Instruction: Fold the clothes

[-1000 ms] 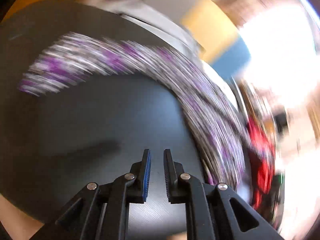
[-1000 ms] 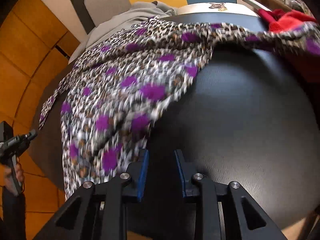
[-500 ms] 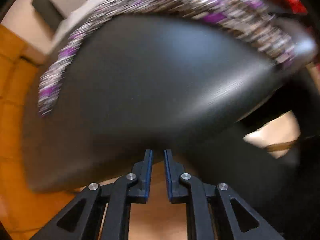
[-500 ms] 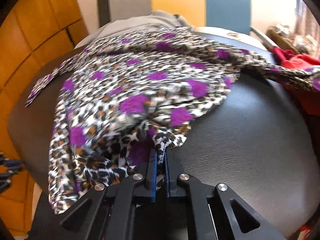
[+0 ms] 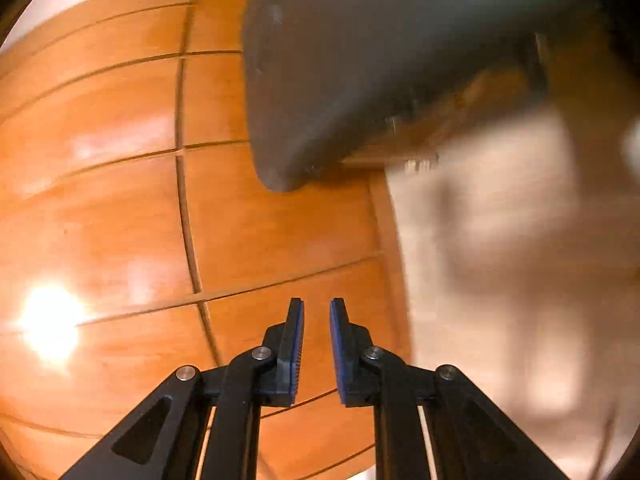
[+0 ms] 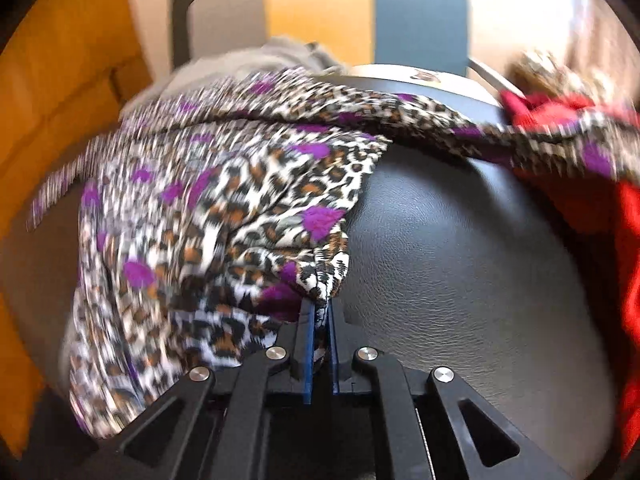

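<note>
A leopard-print garment with purple spots (image 6: pixel 248 200) lies spread over the left and far part of a black leather table (image 6: pixel 460 280). My right gripper (image 6: pixel 319 312) is shut on a bunched edge of this garment near the table's middle front. My left gripper (image 5: pixel 316 312) is empty, its jaws a narrow gap apart, held off the table's corner (image 5: pixel 280 176) and pointing at a wooden wall (image 5: pixel 120 200). The garment does not show in the left wrist view.
A red garment (image 6: pixel 600 152) lies at the table's right edge, partly under a strip of the leopard cloth. A grey garment (image 6: pixel 256 60) lies at the far edge. Chairs in grey, yellow and blue (image 6: pixel 416 20) stand behind the table. Beige floor (image 5: pixel 520 280) shows below the left gripper.
My right gripper has closed on the leopard garment's edge and holds it. My left gripper has swung away from the tabletop, past its corner, and now faces the wooden wall.
</note>
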